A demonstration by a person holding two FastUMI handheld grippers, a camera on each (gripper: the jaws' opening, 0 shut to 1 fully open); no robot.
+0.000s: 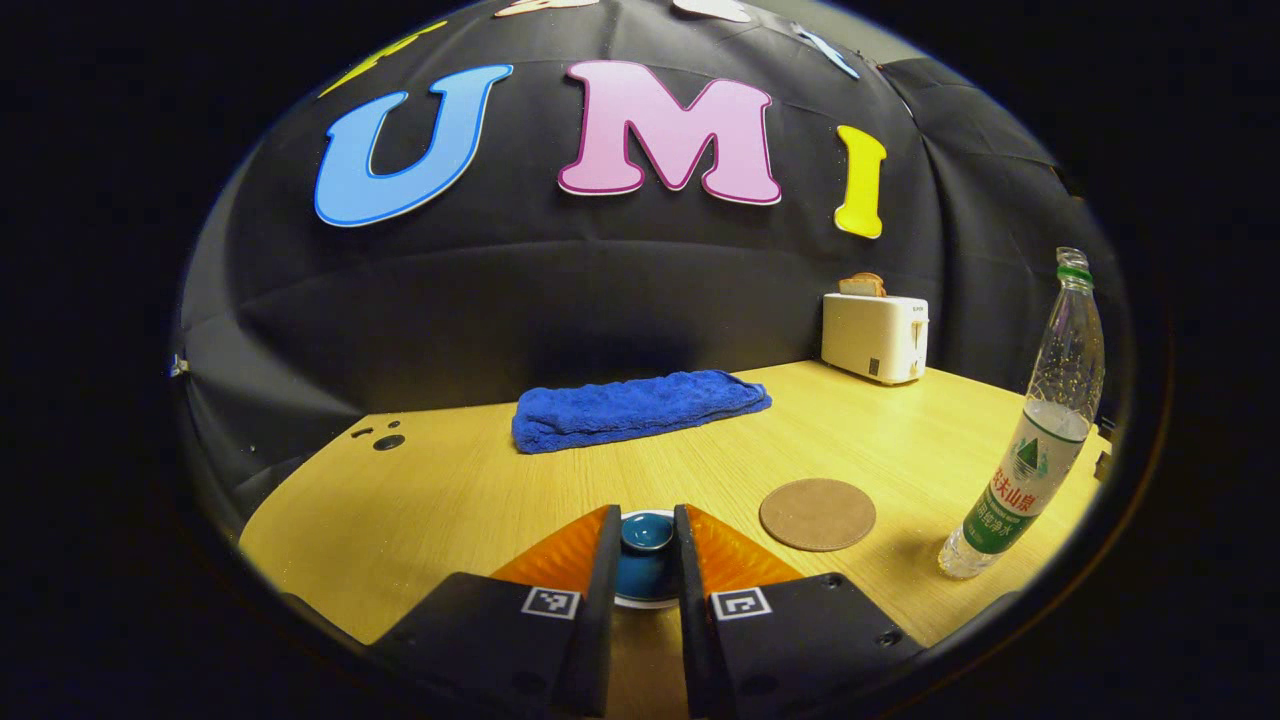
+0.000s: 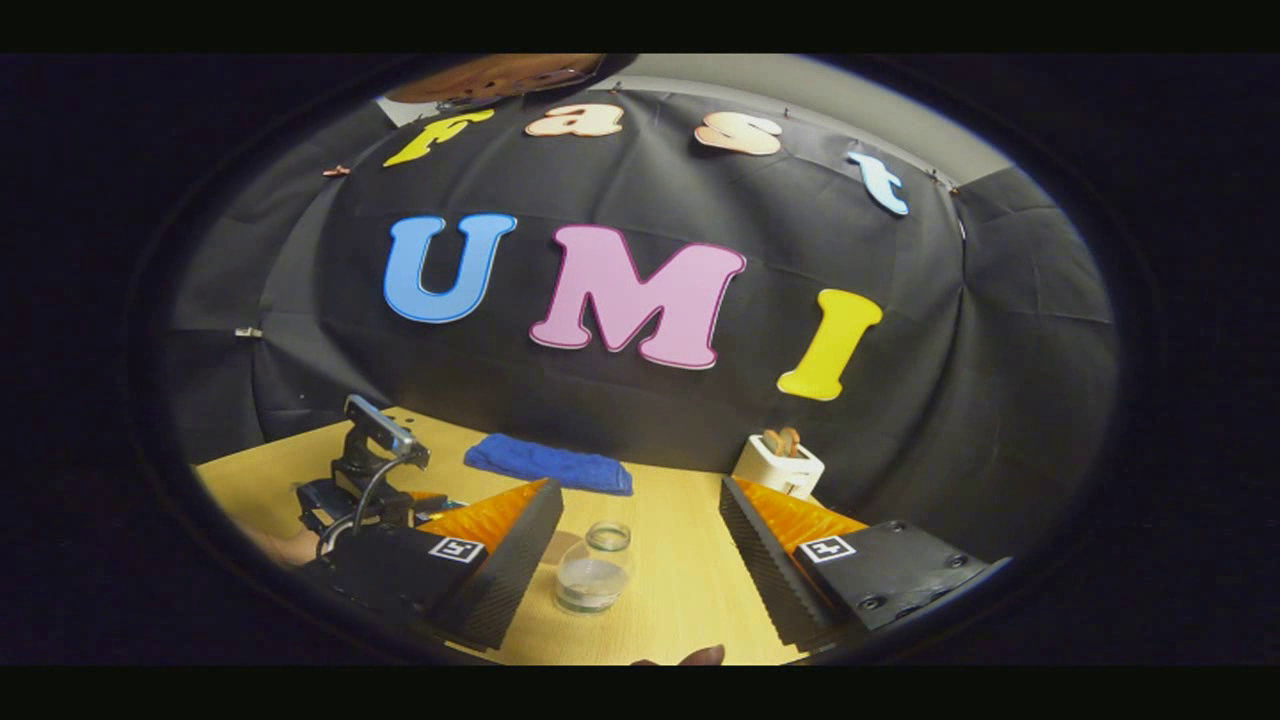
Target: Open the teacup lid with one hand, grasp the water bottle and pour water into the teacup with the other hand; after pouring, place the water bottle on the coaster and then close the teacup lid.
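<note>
Left gripper (image 1: 645, 545) hugs the blue ceramic teacup lid (image 1: 646, 532), contact uncertain; a weak pinch could drop it. Right gripper (image 2: 640, 545), wide open, brackets the clear plastic water bottle (image 2: 595, 567), which could topple.

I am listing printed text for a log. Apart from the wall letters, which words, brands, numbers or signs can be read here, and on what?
Water bottle: its label bears print and a logo, too small to read surely.
Toaster: a tiny mark near its top, too small to read.
Left gripper, closed on the teacup lid, and right gripper: square coded markers, no words.
</note>
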